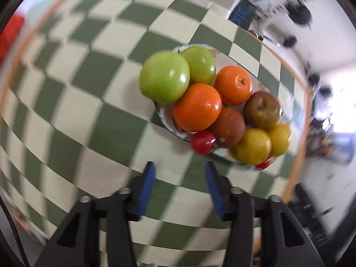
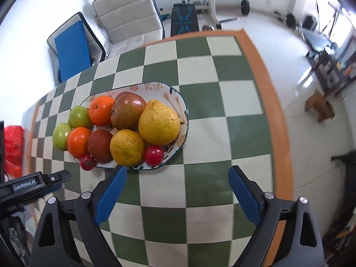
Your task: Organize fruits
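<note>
Right tongs: black angular arms, ribbed blue pads, silver screws. Left tongs: same; body marked "GenRobot.AI".

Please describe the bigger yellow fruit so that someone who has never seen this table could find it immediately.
On the green and cream checkered tablecloth stands one oval plate with a flower pattern, piled with fruit. At its more open end lies the yellow pear-shaped fruit, beside a dark red pear. It is the largest fruit there, and unlike the round yellow fruit next to it, it narrows to a point.
</note>
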Tool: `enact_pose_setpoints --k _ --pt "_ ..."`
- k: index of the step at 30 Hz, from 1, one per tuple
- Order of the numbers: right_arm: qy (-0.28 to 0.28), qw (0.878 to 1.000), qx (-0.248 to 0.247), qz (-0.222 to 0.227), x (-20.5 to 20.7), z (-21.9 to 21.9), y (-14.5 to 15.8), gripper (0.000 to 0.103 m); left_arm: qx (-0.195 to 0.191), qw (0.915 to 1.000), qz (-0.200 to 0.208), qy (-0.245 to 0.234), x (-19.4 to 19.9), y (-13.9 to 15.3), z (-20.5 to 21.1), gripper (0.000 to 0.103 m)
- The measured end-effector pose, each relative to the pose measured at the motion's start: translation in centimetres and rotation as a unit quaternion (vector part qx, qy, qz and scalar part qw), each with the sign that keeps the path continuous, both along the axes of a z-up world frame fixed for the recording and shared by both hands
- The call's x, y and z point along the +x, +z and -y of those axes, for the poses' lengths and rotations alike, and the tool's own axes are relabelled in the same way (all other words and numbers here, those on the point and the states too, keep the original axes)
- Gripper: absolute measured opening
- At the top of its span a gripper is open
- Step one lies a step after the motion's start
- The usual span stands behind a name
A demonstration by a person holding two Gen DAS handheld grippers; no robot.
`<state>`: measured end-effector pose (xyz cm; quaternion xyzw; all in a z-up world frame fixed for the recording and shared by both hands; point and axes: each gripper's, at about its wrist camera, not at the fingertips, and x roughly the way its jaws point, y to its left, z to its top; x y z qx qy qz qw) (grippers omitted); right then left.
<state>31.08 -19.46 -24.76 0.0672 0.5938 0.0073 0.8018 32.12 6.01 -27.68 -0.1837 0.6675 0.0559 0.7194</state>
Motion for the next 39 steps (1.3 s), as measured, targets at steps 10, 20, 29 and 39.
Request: enact_pose_setpoints --k 10,20,29,39 --pt "0.007 0.998 -0.048 0.043 -2.8 -1.2 4.2 0.099 0.121 0.9861 0.072 -0.089 -2.8 3.9 1.4 0.095" --pt "-0.006 0.995 -0.054 0.081 -6.7 -1.3 9.4 0.099 0.124 0.9789 0.121 -0.108 -5.4 8.9 1.9 0.095" --pt "-0.007 0.992 -0.044 0.118 -13.1 -1.6 16.7 0.099 0.125 0.9657 0.187 -0.130 -10.5 16.7 3.0 0.095" --pt "0.010 0.986 -0.034 0.163 -20.0 -2.7 25.7 0.099 0.105 0.9586 0.221 -0.146 -15.5 23.6 3.4 0.095"
